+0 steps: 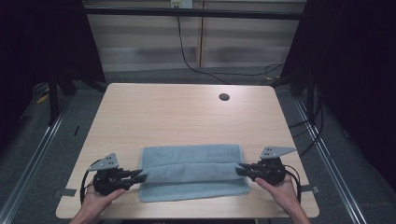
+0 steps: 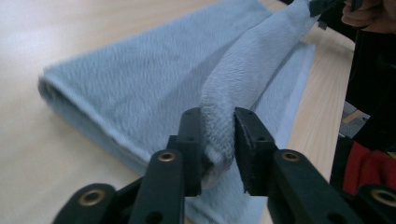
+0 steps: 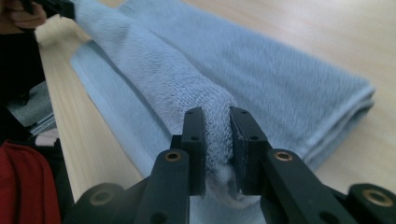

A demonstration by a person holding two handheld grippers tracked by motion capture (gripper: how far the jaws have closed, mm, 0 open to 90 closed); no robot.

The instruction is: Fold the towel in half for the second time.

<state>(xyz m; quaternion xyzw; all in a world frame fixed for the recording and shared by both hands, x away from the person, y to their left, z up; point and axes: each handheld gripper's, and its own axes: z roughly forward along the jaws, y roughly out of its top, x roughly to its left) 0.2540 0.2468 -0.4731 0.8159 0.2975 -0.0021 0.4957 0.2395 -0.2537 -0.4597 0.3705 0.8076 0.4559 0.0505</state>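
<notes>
- Towel [image 1: 194, 172]: light blue, folded, lying flat on the near half of the table, long side running left to right; top layer gathered into a raised ridge stretched between the two grippers, lower layers spread flat beneath it.
- Table [image 1: 182, 112]: pale wood, rounded corners, small dark round hole [image 1: 224, 97] near the far edge, well apart from the towel.
- Left gripper [image 1: 138, 176]: held in the left hand [image 1: 95, 200] at the towel's left end, pointing inward; in the left gripper view, jaws parted a little, bunched ridge of cloth filling the gap between them, both pads against it.
- Right gripper [image 1: 240, 169]: held in the right hand [image 1: 282, 189] at the towel's right end, pointing inward; in the right gripper view, jaws narrowly parted, pinching the other end of the same ridge.
</notes>
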